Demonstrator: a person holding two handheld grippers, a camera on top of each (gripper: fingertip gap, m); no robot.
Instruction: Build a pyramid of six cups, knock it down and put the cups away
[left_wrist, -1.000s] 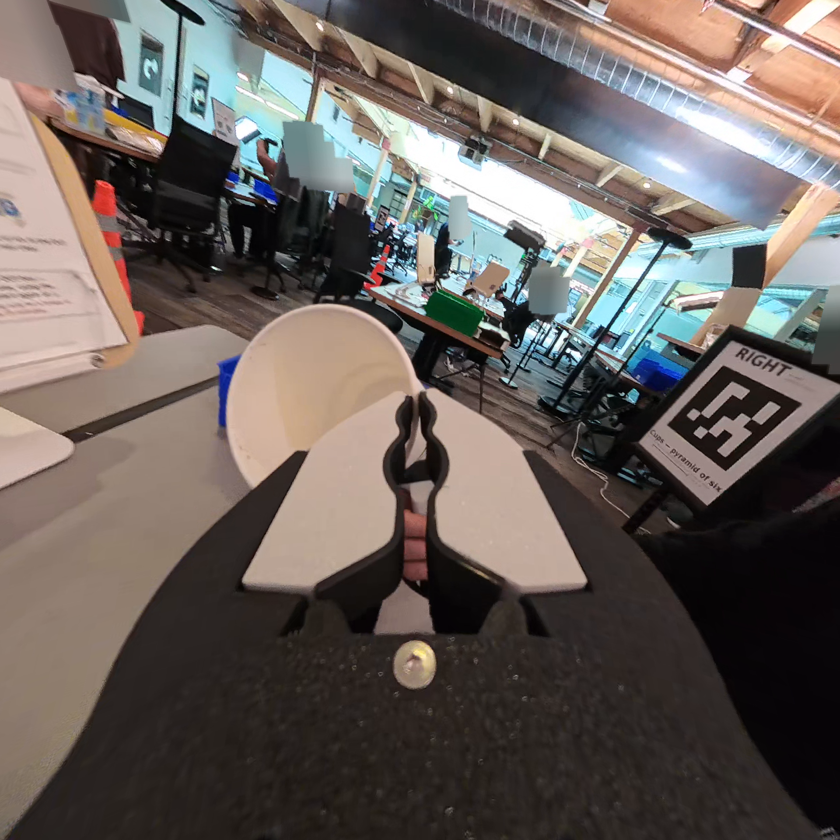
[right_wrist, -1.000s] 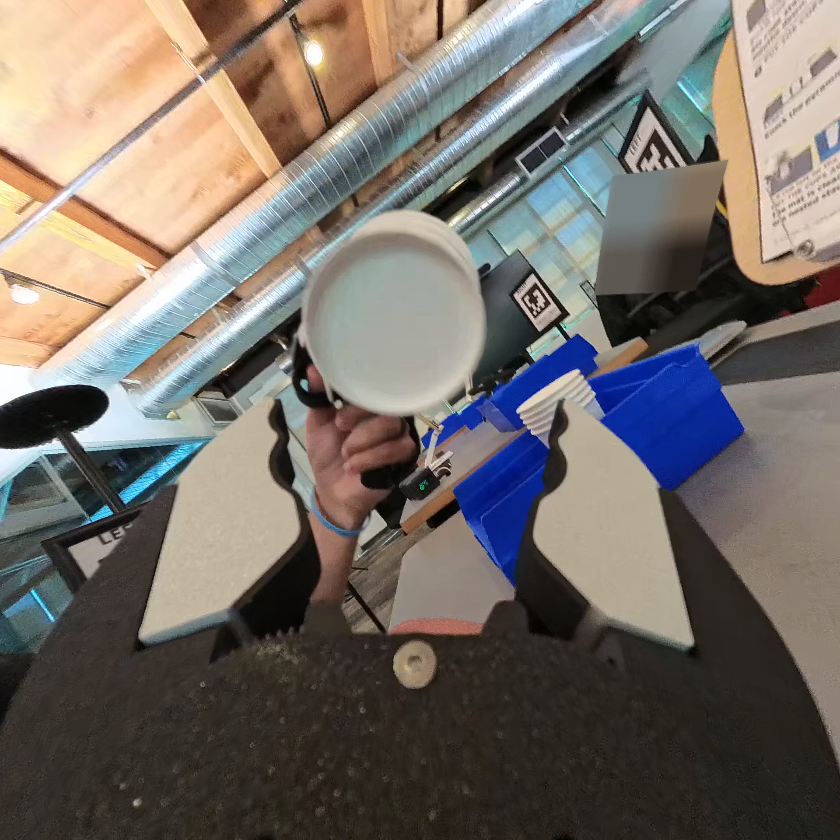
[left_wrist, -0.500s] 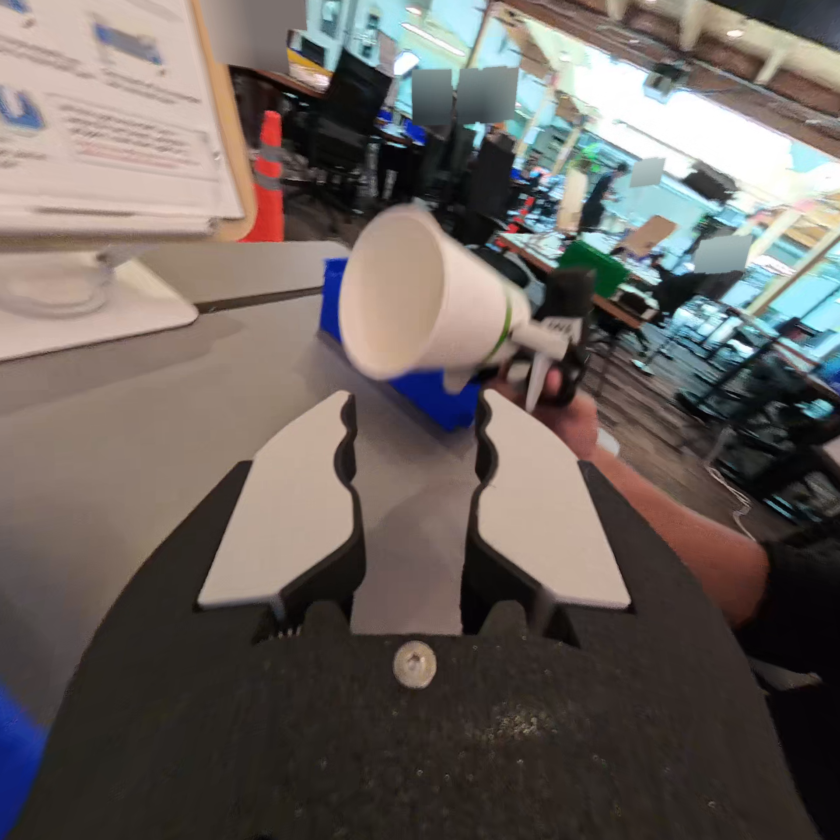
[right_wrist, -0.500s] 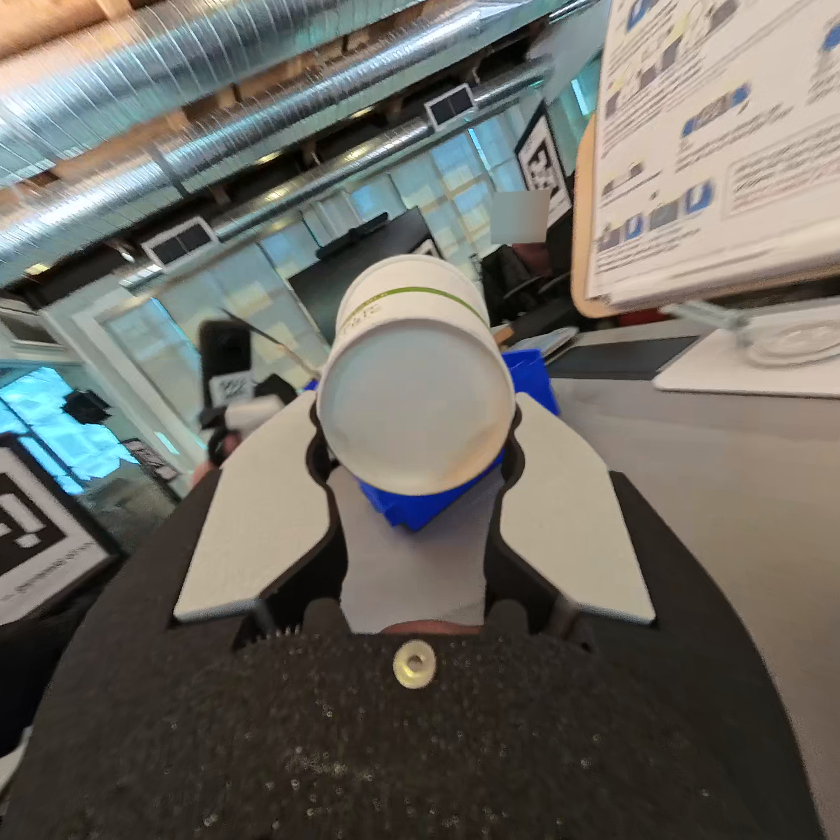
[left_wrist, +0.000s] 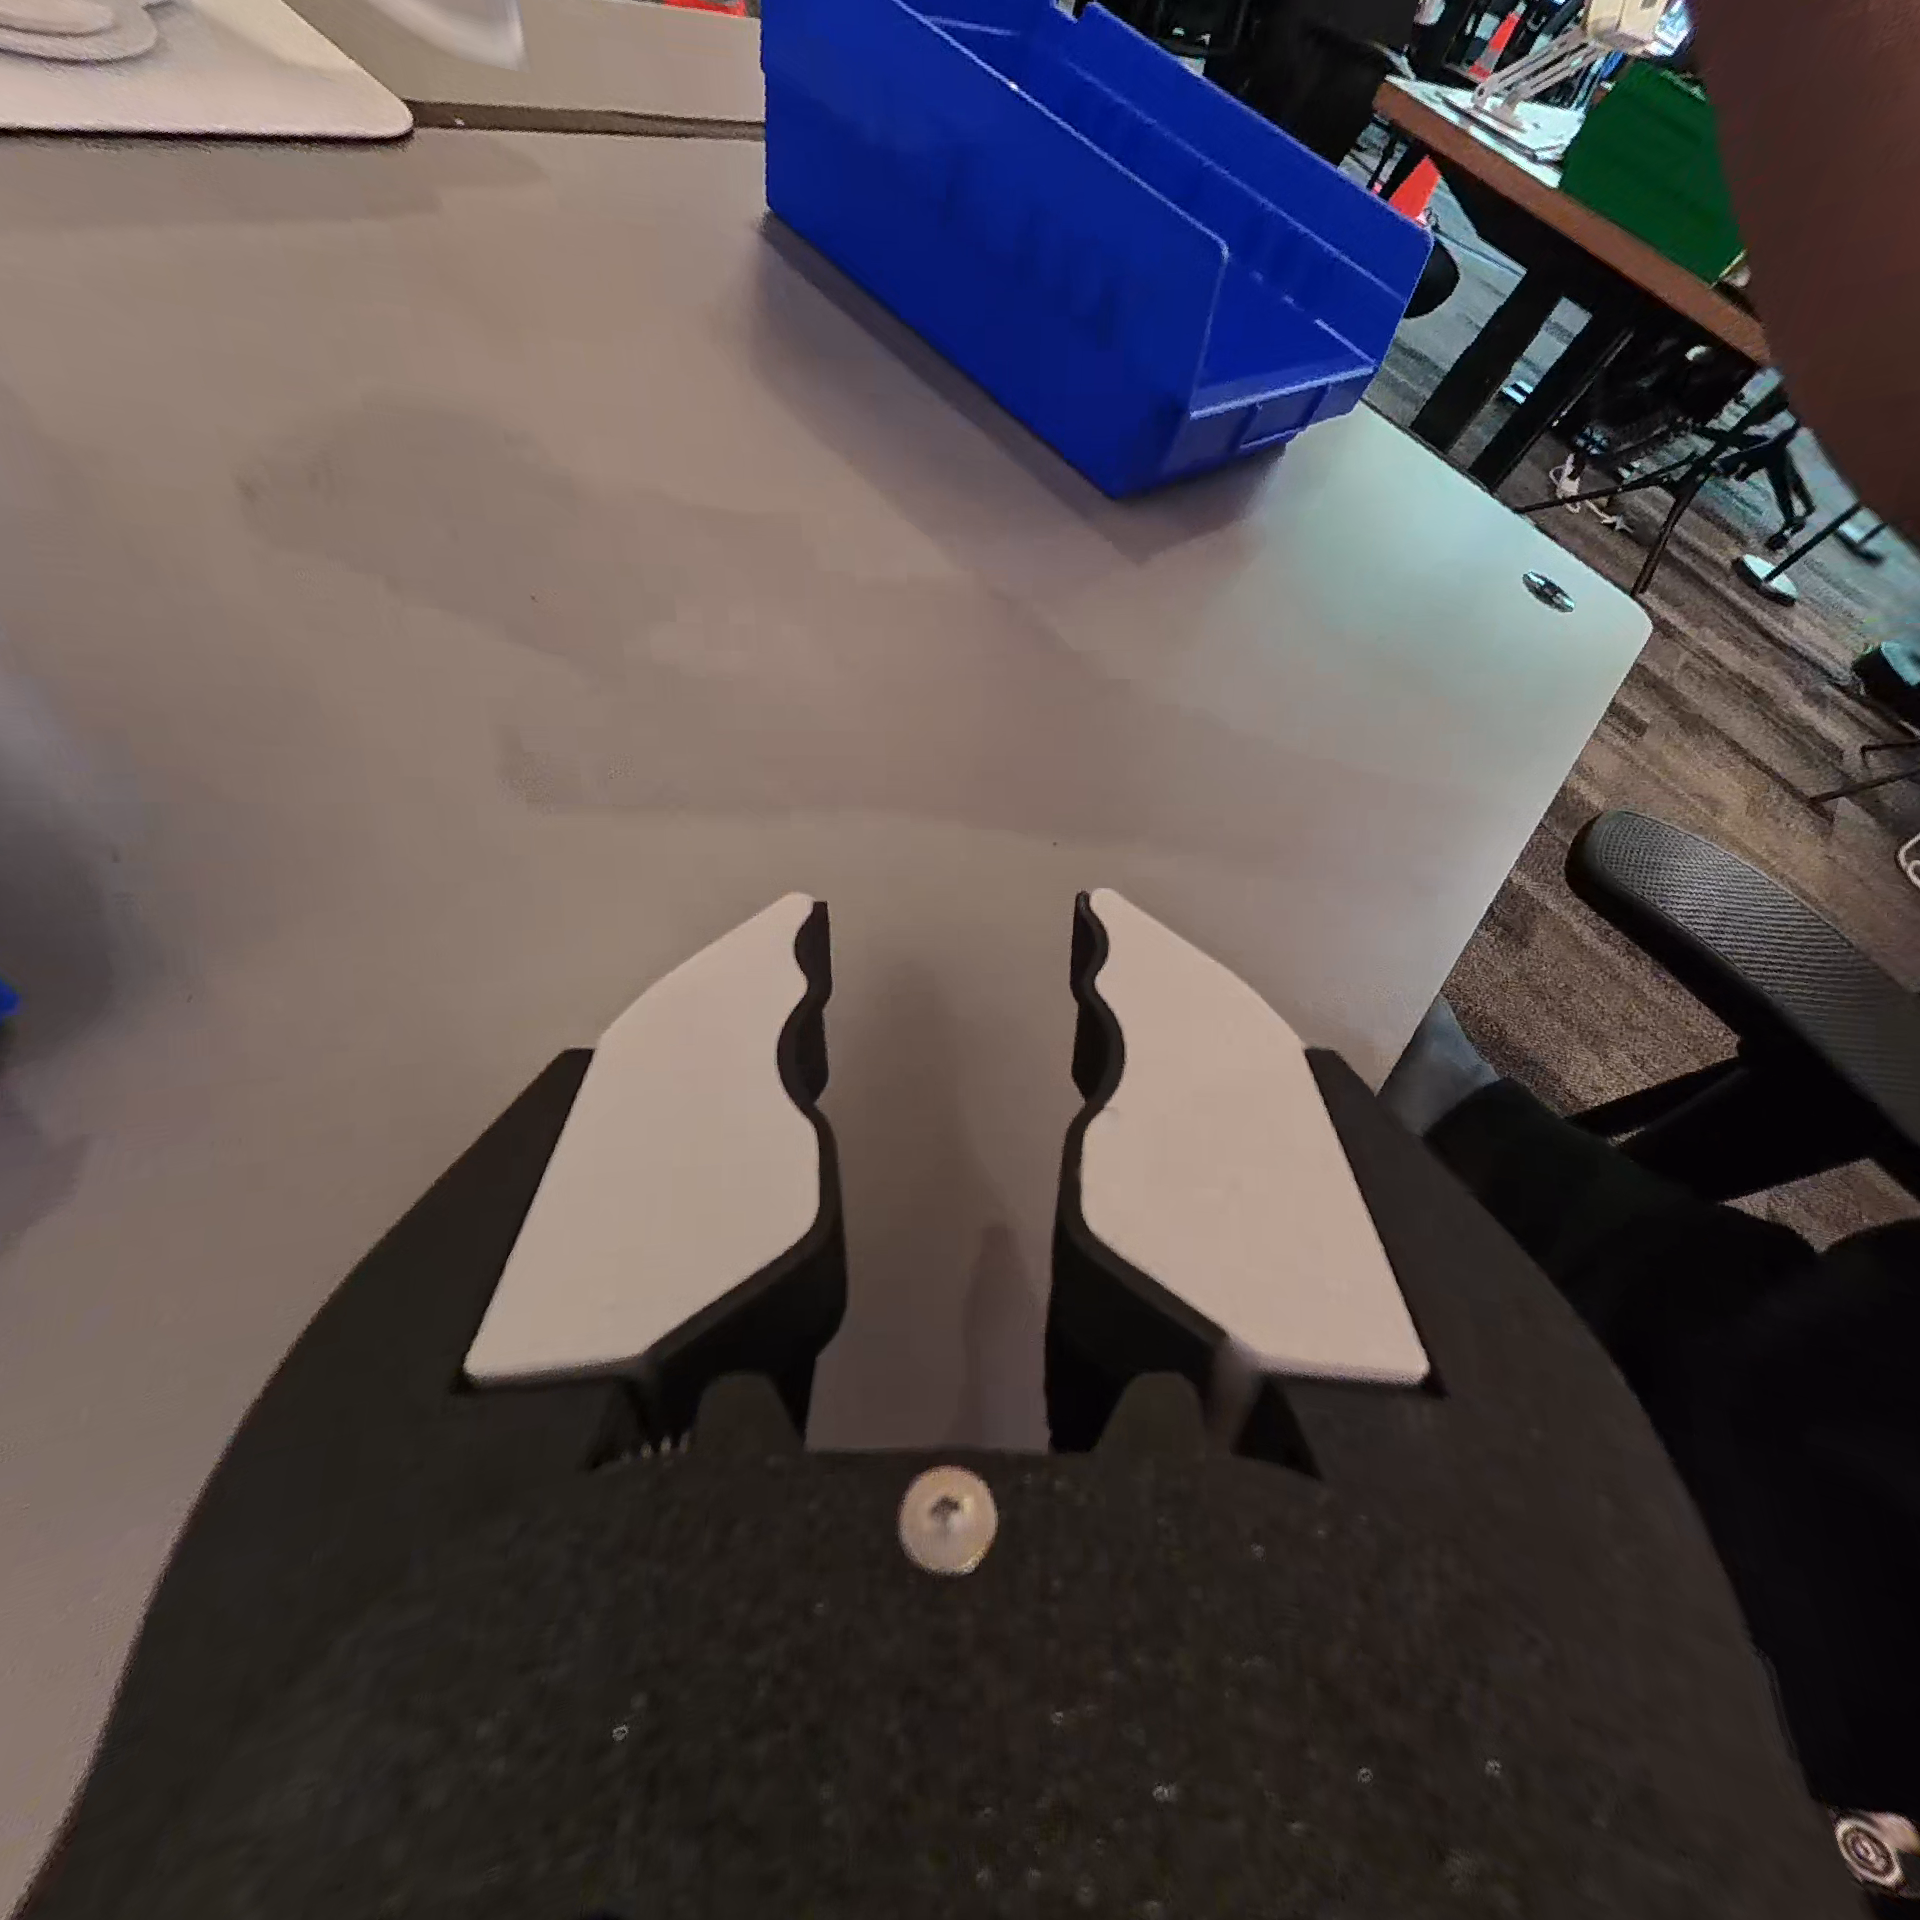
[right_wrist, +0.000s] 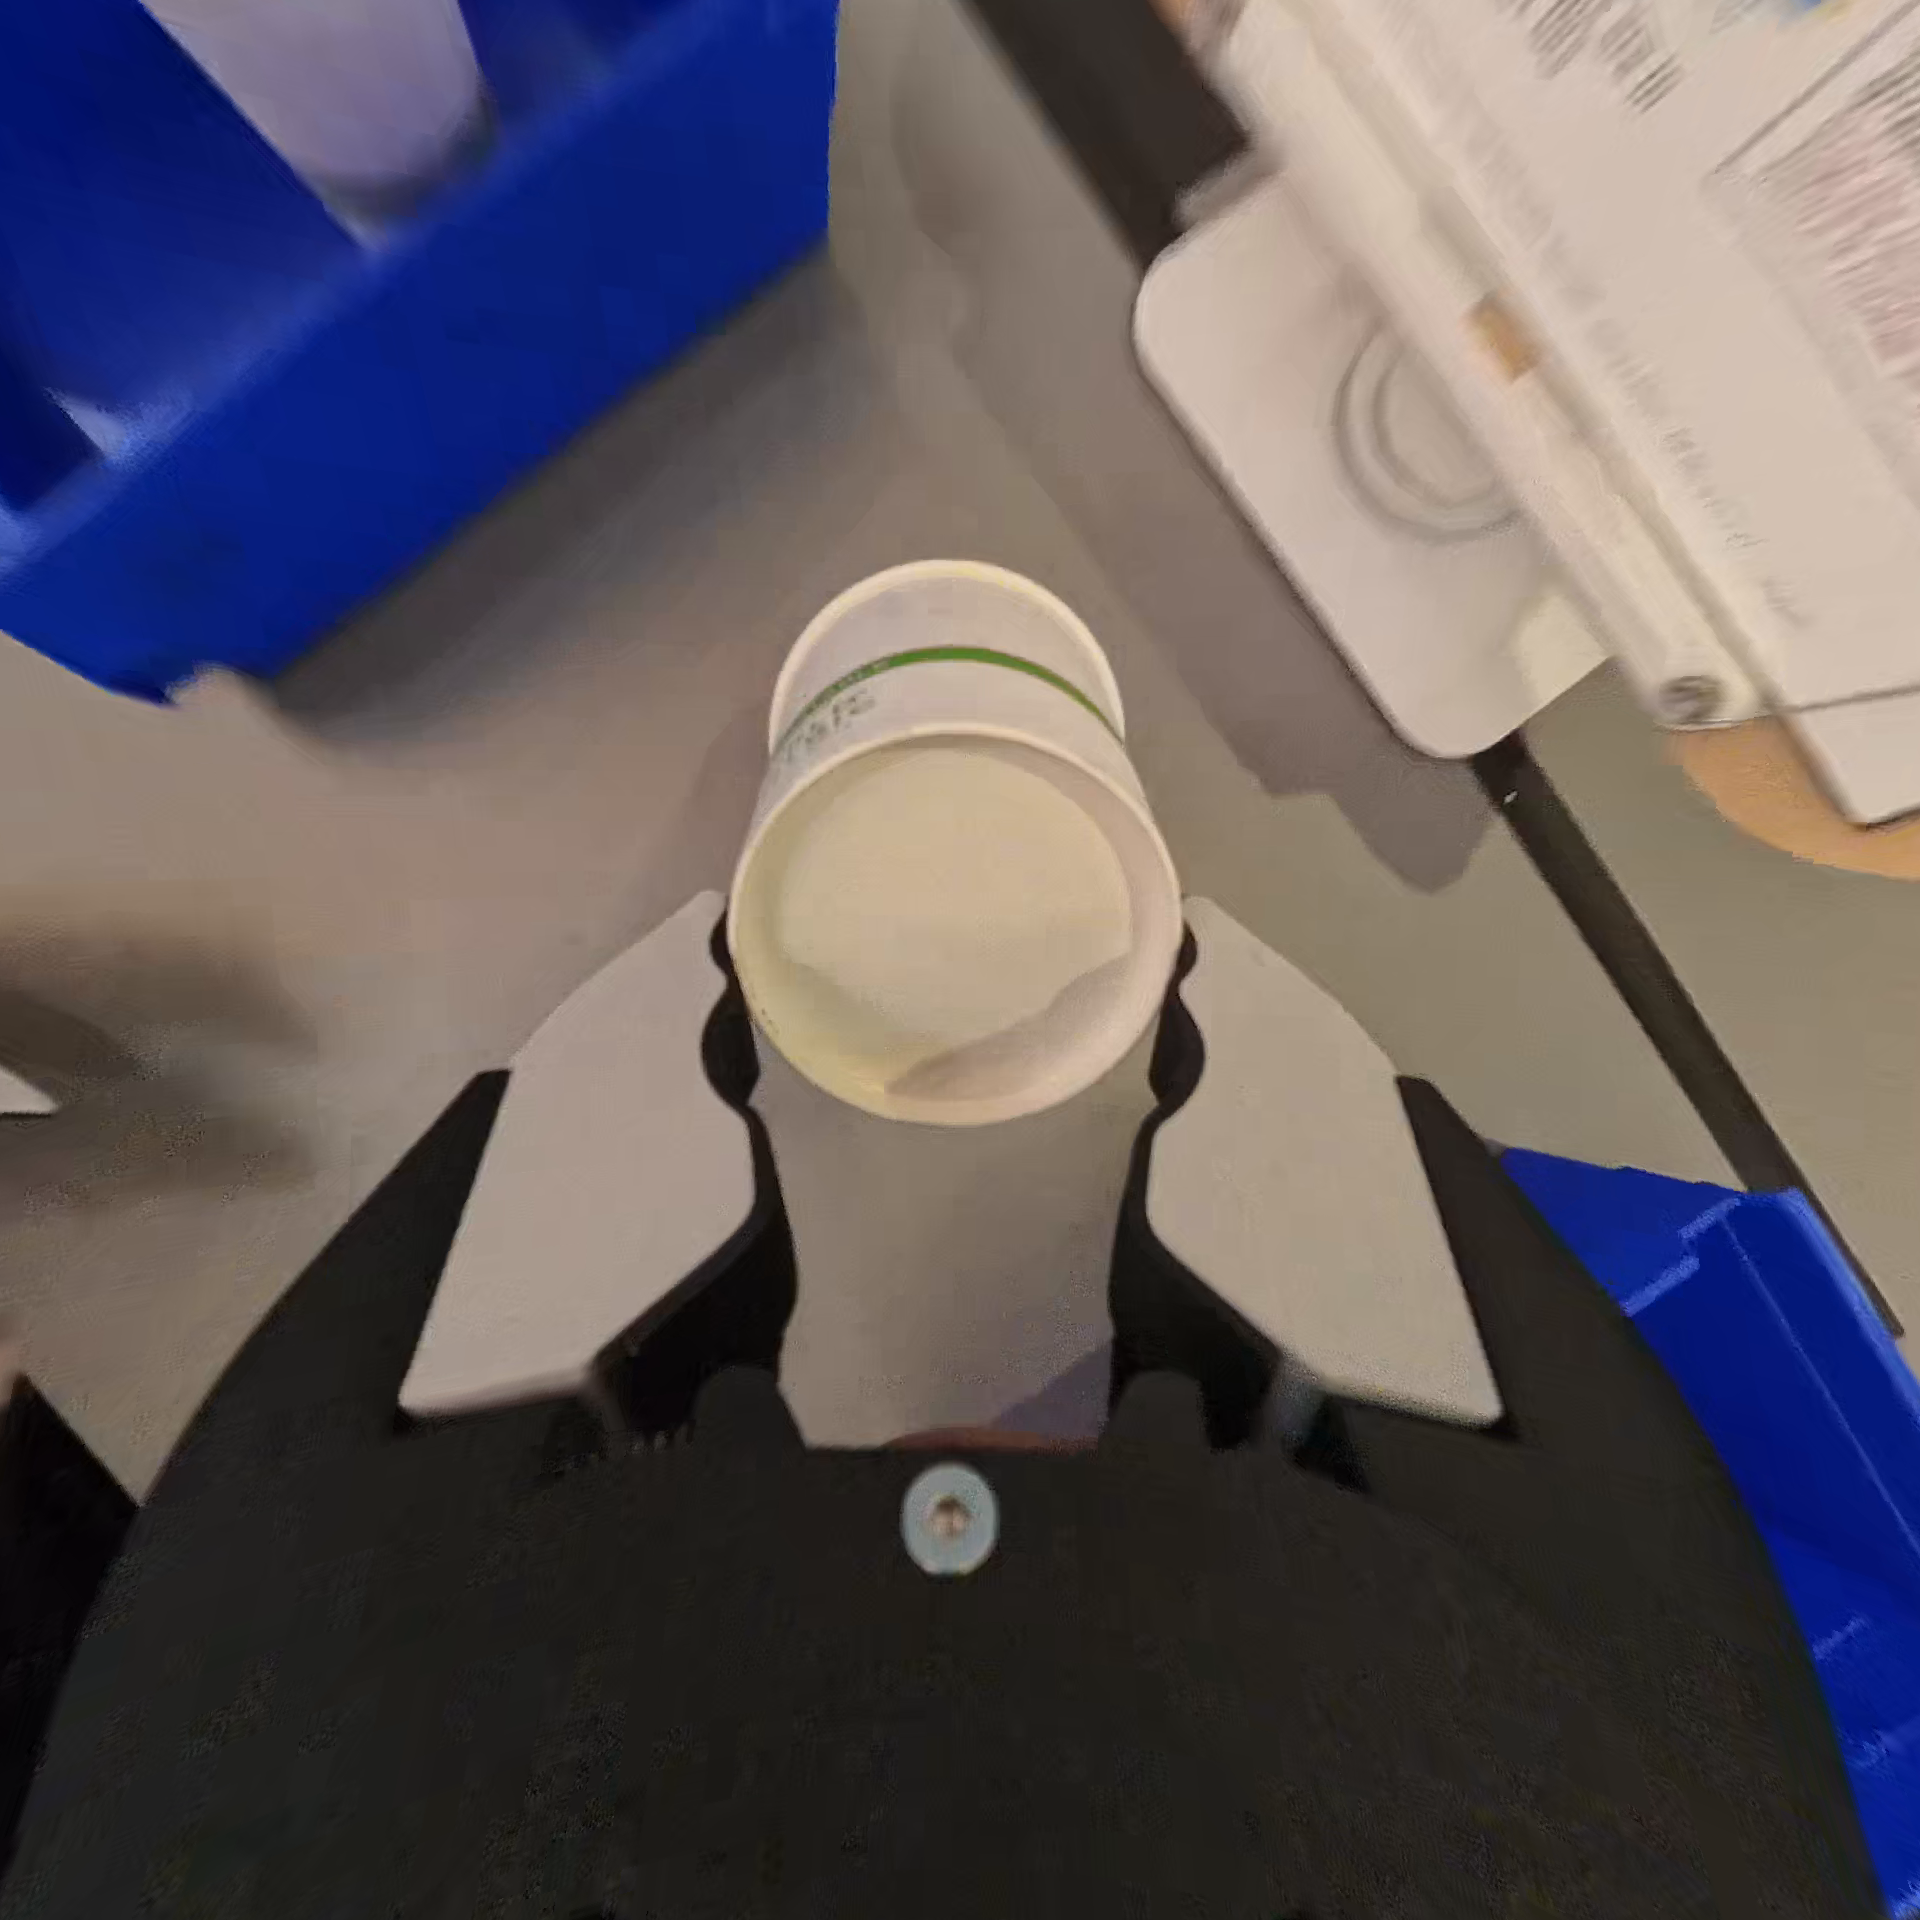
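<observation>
Now the right gripper (right_wrist: 951, 961) clamps the cup (right_wrist: 951, 883) base-first; left gripper (left_wrist: 951, 971) gapes empty.

Even indoor light, soft tabletop shadows, motion-blurred edges, wide-angle distortion

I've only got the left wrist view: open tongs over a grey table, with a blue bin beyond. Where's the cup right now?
Observer: A white paper cup with a green stripe sits between the right tongs, its base towards the camera.
Operator: Is it actually gripped?
Observer: It looks so: both fingertips press its sides near the base.
Operator: Anything else nearby?
Observer: A blue plastic bin beyond the cup holds something white, too blurred to identify.
</observation>
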